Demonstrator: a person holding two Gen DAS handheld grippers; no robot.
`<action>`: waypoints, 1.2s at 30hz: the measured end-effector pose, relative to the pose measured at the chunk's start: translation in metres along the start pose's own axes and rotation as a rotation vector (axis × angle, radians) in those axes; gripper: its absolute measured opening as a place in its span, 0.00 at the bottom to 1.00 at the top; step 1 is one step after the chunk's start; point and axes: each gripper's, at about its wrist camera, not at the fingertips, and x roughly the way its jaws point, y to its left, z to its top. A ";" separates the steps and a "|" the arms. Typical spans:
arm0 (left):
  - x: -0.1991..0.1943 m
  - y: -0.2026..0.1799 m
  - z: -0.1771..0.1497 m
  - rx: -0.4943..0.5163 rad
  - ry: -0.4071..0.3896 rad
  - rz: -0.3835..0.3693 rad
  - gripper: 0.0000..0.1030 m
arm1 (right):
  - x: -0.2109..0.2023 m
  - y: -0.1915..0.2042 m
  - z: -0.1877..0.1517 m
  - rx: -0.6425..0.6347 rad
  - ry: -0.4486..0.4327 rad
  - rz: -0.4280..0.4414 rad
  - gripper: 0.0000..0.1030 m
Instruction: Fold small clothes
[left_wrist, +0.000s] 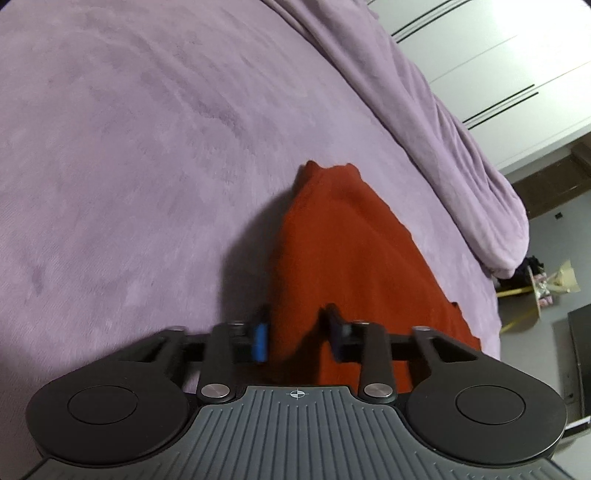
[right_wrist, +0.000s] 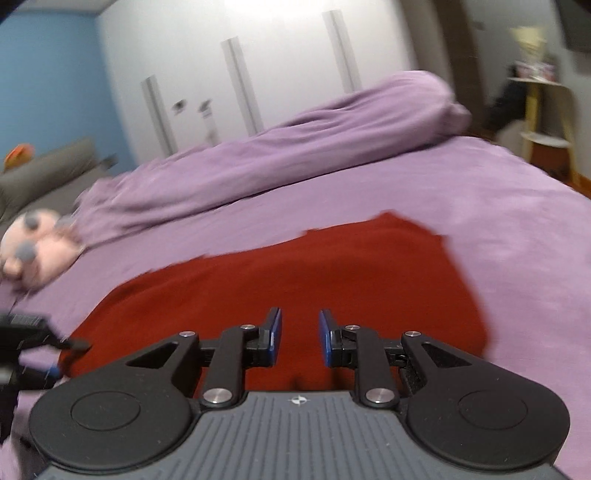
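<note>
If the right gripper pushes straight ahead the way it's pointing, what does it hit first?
Most likely the red garment: it lies spread on the purple bedcover right under and ahead of the right gripper. Motion blur makes the depth uncertain.

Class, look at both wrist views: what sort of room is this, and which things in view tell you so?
Most likely a bedroom. The red garment lies on a bed covered in a purple sheet, with a rolled purple duvet behind it, a pink plush toy at the side, and white wardrobe doors beyond.
</note>
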 end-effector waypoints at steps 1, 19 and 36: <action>0.002 -0.001 0.001 0.005 -0.004 0.007 0.27 | 0.007 0.009 -0.003 -0.021 0.015 0.010 0.20; 0.001 0.004 0.014 -0.083 -0.003 -0.112 0.14 | 0.012 0.027 -0.017 -0.100 0.068 -0.038 0.27; 0.012 -0.176 -0.062 0.476 0.013 -0.184 0.13 | -0.011 -0.028 -0.018 0.026 0.028 -0.146 0.30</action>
